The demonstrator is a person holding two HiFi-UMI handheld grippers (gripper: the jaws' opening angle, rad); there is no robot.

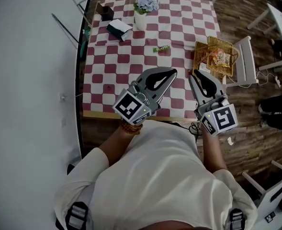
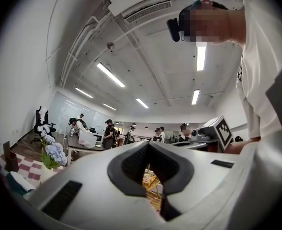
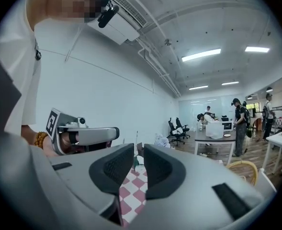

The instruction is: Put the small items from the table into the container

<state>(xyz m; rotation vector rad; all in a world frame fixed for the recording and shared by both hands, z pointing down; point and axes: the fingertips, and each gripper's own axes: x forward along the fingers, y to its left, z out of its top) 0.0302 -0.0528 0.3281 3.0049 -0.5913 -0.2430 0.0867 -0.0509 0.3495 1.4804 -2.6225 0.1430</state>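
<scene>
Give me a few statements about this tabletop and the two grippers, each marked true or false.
1. The vase of flowers stands at the far end of the checked cloth. True.
2. The green item lies inside the basket. False: it lies on the cloth, left of the basket.
3. The left gripper holds the green item. False: its jaws are together and hold nothing.
4. The right gripper has its jaws slightly apart with nothing between them. True.

On the table [image 1: 102, 87], a flower vase [image 1: 141, 11] is set at the far edge, a small packet [image 1: 161, 48] mid-table, and a wicker basket [image 1: 202, 49] at the right edge.
</scene>
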